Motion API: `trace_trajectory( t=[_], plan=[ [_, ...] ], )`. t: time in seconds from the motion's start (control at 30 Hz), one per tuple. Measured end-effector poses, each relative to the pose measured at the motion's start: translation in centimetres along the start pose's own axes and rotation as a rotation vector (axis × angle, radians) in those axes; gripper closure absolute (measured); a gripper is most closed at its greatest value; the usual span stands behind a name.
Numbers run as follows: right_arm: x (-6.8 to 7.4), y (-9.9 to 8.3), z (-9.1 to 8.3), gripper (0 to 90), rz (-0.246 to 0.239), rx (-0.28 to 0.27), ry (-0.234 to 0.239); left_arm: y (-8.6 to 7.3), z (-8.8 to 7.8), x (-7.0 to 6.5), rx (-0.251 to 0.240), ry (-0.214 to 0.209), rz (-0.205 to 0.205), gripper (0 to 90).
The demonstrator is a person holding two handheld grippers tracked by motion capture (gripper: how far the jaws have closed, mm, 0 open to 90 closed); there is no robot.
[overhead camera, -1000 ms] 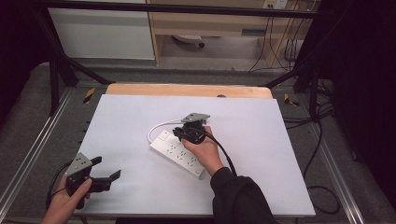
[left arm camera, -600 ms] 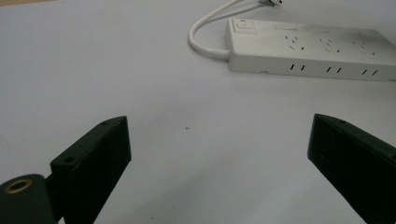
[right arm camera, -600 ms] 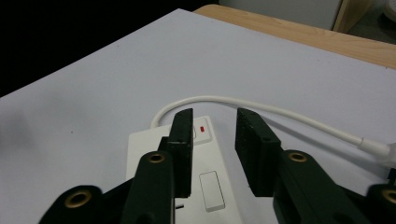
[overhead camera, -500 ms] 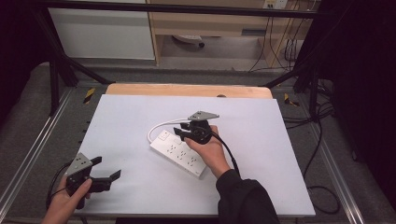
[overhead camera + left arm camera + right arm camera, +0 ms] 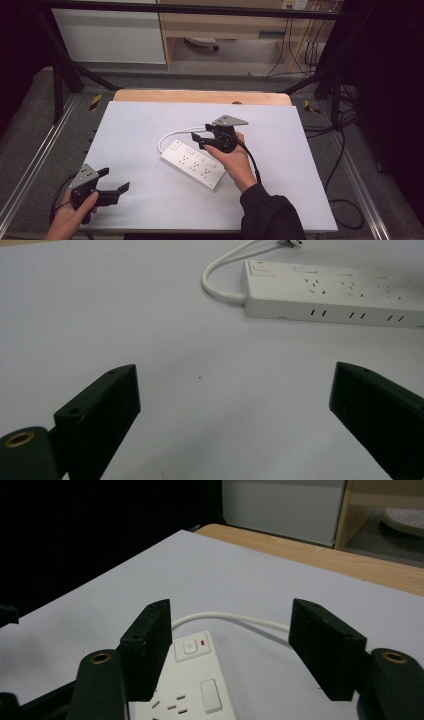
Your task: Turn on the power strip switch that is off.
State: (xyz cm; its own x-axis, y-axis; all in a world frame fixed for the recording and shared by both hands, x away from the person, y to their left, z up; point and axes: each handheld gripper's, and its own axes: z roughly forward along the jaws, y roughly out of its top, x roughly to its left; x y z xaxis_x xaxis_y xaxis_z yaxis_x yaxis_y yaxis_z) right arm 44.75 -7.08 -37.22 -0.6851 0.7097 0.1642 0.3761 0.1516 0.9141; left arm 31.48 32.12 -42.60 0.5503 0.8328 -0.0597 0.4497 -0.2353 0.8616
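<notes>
Diagonally on the table lies the power strip point(image 5: 193, 163), switch end up-left, under the spread-jawed, just-opened right gripper point(image 5: 201, 140).

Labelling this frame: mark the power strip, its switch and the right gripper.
power strip point(image 5: 192, 164), high view, middle of its top face
switch point(image 5: 189, 646), right gripper view, on the button
right gripper point(image 5: 199, 140), high view, between its fingertips

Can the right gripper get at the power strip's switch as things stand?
Probably yes. The right gripper hangs open just above the power strip, its switch showing bare between the fingers, nothing on it.
</notes>
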Motion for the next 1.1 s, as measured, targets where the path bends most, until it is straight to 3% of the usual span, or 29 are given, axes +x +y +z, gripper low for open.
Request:
trace_trajectory(
  t=[0.2, 0.37, 0.53, 1.1],
  plan=[
    [-1.0, 0.0, -1.5, 28.4, 0.019, -0.025, -0.022, 0.0, 0.0, 0.0, 0.0, 0.0, -0.001, 6.1],
    [-1.9, -0.1, -2.6, 13.8, 0.033, -0.03, -0.052, 0.0, 0.0, 0.0, 0.003, 0.001, -0.002, 6.1],
    [-2.4, -0.3, -3.6, 6.7, 0.038, -0.033, -0.092, 0.0, 0.0, 0.0, 0.001, 0.002, -0.005, 6.1],
    [-5.9, -1.7, -9.4, 4.1, 0.064, -0.08, -0.212, 0.0, 0.0, 0.1, 0.001, 0.009, -0.016, 6.1]
  ],
)
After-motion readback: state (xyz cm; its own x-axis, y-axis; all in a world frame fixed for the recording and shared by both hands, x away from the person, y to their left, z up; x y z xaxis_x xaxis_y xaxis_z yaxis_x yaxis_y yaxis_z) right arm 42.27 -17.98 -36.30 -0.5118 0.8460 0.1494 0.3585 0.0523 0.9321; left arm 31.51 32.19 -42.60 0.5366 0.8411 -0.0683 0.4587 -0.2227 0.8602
